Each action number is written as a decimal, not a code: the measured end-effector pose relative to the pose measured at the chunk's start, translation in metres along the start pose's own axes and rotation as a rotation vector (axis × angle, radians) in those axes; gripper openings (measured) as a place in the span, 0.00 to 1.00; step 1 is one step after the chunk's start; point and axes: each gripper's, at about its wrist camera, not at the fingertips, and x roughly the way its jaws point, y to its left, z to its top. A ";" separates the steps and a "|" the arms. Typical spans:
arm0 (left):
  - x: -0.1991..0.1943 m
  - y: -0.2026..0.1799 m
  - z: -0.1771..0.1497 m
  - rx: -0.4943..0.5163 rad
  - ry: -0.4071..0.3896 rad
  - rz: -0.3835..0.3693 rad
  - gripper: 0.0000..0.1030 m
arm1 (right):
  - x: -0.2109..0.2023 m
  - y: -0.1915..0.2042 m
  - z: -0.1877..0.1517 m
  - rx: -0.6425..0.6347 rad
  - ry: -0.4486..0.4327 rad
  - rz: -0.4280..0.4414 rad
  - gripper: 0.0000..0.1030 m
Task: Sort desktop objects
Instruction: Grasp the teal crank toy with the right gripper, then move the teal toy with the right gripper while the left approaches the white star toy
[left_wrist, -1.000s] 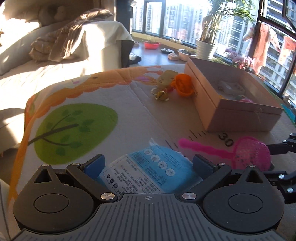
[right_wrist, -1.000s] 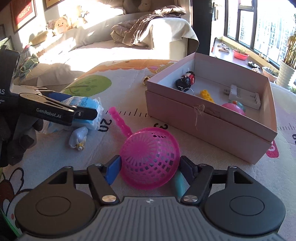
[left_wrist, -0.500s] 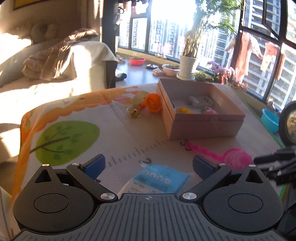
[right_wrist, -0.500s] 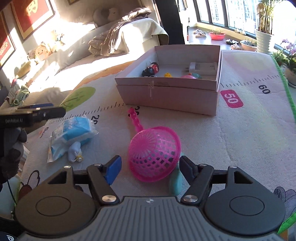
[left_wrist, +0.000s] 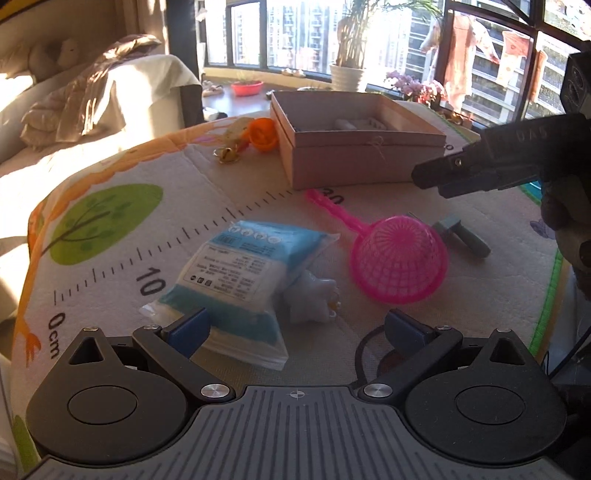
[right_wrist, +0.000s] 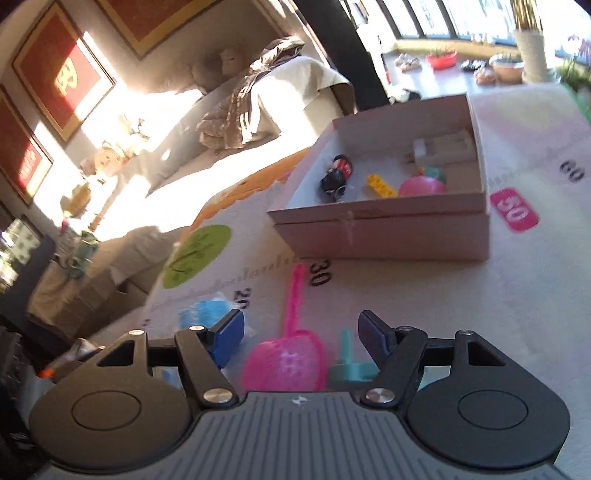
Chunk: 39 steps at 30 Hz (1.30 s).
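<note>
Desktop objects are seen loose on the mat from the left wrist, the blue packet (left_wrist: 240, 280) before the spread, empty left gripper (left_wrist: 295, 328), while from the right wrist the pink strainer (right_wrist: 286, 360) lies below the closing, empty right gripper (right_wrist: 301, 332), short of the box (right_wrist: 384, 236) evidently meant for collecting.

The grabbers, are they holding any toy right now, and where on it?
No, nothing is held. The left gripper is open above the blue packet. The right gripper is closing a little, but the pink strainer just lies on the mat below it.

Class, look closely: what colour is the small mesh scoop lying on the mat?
Bright pink, handle included. The mesh scoop shows best in the left wrist view.
</note>
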 end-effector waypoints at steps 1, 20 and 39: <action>0.001 -0.001 0.000 -0.011 -0.004 0.000 1.00 | -0.001 0.000 -0.002 -0.030 -0.003 -0.047 0.63; 0.011 -0.065 0.018 0.121 -0.108 -0.077 1.00 | -0.025 -0.041 -0.039 -0.058 -0.009 -0.205 0.47; 0.032 -0.020 0.004 0.105 -0.042 0.066 1.00 | 0.020 0.020 -0.049 -0.227 0.030 -0.165 0.59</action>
